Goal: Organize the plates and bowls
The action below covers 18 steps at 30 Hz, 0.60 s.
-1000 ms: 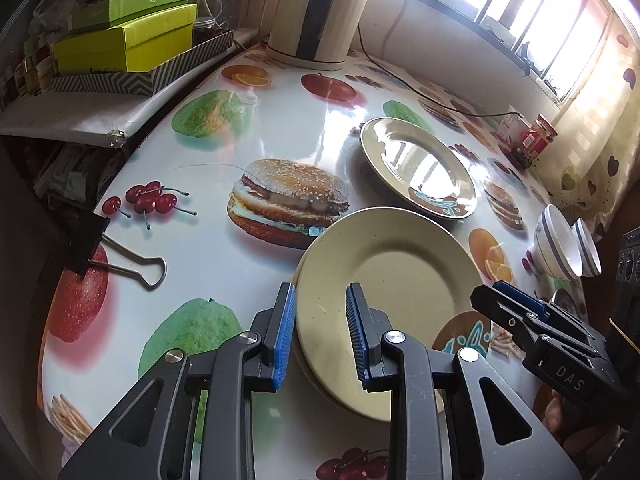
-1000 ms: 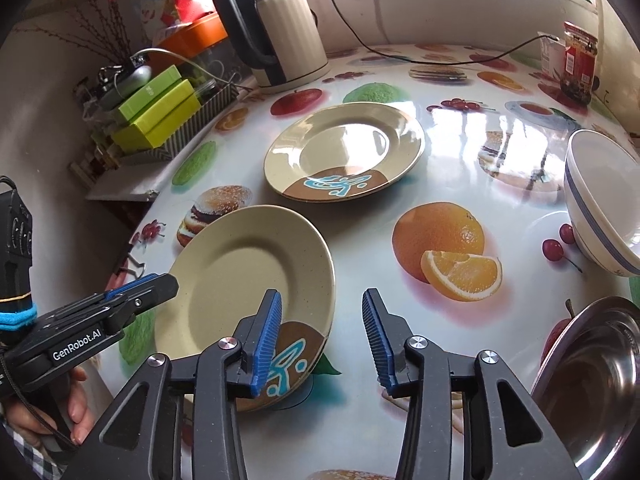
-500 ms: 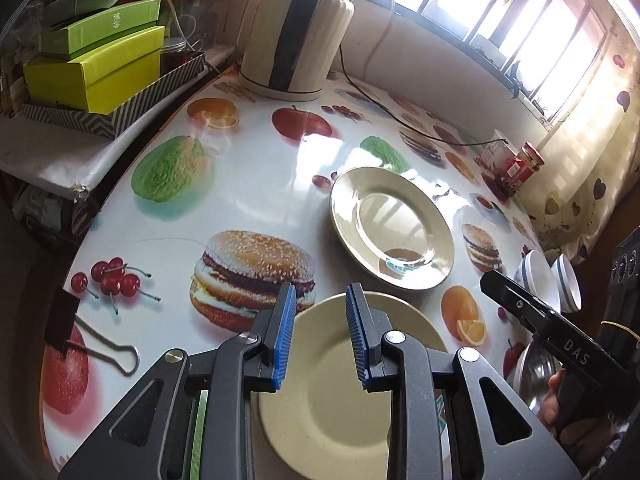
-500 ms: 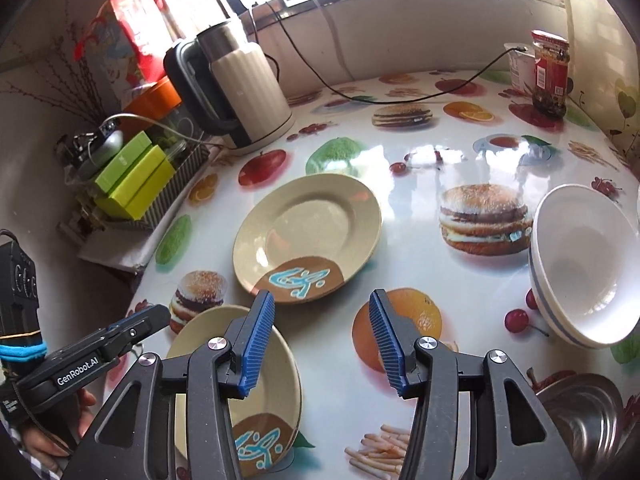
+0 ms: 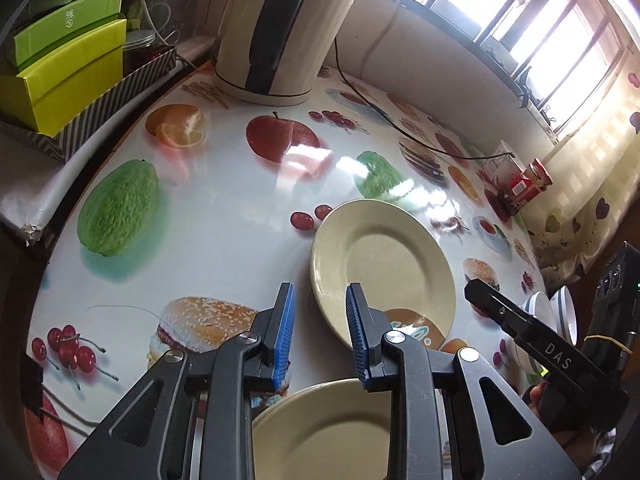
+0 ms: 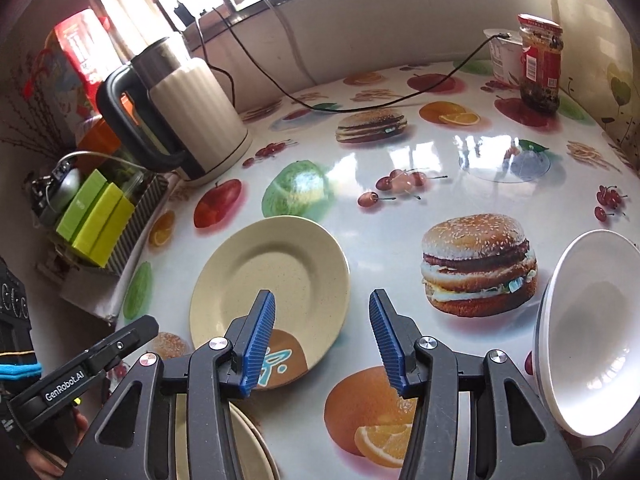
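A cream, faintly speckled plate [image 6: 276, 280] with a brown patch and blue-green squiggle at its near rim lies flat on the glossy food-printed table [image 6: 400, 208], well apart from the ribbed cream kettle [image 6: 196, 116]. A second cream plate [image 5: 324, 432] lies nearer, under the left gripper [image 5: 320, 332], whose jaws stand narrowly parted on nothing. The right gripper [image 6: 322, 340] has its jaws spread wider and empty, with a white blue-banded bowl [image 6: 588, 336] tilted at the right.

"DAS" is printed in white on the right gripper [image 5: 560, 364], right of the cream plate [image 5: 384, 264]. "GenRobot.AI" stands on the left gripper [image 6: 80, 376], left of that plate. Small characters on the green box [image 5: 68, 28] are too small to read.
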Available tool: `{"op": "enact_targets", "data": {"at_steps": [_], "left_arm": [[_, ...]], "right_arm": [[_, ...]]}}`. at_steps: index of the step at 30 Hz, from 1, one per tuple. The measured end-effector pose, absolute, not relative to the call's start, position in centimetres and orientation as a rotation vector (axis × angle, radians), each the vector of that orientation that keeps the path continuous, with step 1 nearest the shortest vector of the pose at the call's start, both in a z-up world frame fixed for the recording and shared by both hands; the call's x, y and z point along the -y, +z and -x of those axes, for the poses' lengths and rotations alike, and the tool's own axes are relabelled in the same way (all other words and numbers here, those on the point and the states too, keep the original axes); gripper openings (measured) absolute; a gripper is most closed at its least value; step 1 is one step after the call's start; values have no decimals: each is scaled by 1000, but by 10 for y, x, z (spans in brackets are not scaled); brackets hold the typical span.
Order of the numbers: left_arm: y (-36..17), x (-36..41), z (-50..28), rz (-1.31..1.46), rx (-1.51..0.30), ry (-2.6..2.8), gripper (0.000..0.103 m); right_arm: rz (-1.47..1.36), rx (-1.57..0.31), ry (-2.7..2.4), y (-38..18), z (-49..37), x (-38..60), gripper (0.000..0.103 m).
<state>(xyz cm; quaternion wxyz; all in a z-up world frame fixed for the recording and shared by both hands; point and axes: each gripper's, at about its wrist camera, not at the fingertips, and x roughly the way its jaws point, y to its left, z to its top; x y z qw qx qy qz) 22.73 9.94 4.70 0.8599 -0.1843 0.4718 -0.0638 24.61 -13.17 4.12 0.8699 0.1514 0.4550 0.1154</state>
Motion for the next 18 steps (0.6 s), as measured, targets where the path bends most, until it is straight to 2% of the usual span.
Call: {"op": "enact_targets", "data": {"at_steps": [11,18], "left_arm": [[31,-94,-249,398,-1018,-130,27],[22,-91,-255,413,-1038,-147,27]], "right_arm": [[-328,-982,222,24,-266,133,48],[-326,-1004,234,19,-269,131,41]]}}
